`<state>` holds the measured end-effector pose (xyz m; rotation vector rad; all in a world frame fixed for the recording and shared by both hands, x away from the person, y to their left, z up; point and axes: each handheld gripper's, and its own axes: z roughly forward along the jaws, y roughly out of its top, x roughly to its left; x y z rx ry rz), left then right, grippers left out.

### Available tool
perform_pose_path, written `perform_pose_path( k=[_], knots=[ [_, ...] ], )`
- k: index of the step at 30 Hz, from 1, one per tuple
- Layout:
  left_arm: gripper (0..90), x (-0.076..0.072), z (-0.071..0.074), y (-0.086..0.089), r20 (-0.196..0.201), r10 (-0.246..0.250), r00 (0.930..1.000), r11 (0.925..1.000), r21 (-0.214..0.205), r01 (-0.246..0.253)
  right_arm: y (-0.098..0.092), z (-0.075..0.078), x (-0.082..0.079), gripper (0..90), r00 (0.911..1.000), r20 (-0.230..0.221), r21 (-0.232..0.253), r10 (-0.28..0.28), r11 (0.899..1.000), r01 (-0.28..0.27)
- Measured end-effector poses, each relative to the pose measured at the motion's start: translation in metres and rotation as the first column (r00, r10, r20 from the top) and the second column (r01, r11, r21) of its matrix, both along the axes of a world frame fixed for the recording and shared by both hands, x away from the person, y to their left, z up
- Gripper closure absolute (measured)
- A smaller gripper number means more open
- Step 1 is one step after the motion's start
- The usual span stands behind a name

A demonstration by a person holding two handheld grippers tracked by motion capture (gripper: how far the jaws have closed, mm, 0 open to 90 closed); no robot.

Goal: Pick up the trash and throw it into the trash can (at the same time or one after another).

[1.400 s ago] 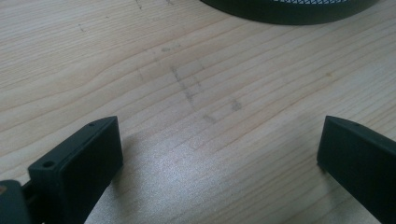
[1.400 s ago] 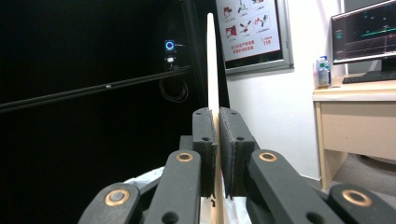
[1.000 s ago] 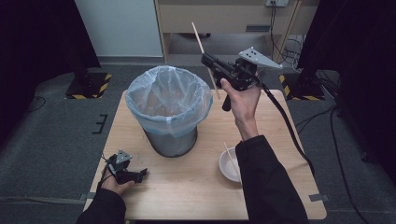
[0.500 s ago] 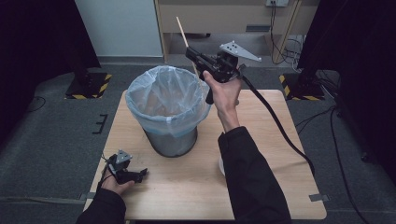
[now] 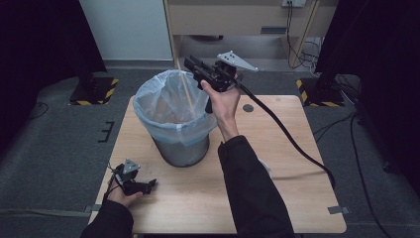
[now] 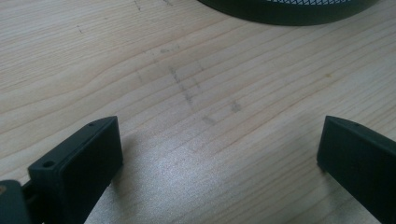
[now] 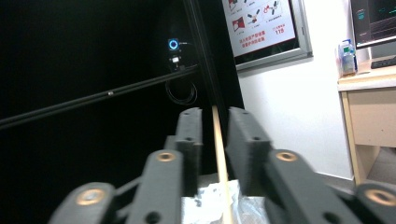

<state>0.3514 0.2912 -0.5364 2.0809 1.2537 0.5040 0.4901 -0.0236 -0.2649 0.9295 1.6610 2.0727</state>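
While the right gripper (image 5: pixel 194 67) hangs over the metal-mesh bin lined with a clear plastic bag (image 5: pixel 174 116), its jaws have just been opening — the thin pale wooden stick (image 5: pixel 187 93) stands loose between them, dropping into the bag. Left gripper (image 5: pixel 146 185) rests on the light wooden table (image 5: pixel 287 188), jaws spread, empty.
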Motion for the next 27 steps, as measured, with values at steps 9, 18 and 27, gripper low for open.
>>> perform_pose_path(
  k=[9,18,27],
  knots=[
    [0.0,0.000,0.000,0.000,0.000,-0.001,1.0000,1.0000,0.001,0.001,-0.021,0.016,-0.011,55.2,0.9993,0.032,-0.073,-0.019,0.997,0.022],
    [0.0,0.000,0.000,0.000,0.000,-0.001,1.0000,1.0000,0.002,0.001,-0.072,0.027,-0.044,45.7,0.9979,0.048,-0.121,-0.042,0.992,0.048],
    [0.0,0.000,0.000,0.000,-0.001,0.000,1.0000,1.0000,0.003,0.000,-0.136,-0.003,-0.078,39.7,0.9944,0.006,-0.133,-0.105,0.986,0.105]
  ],
)
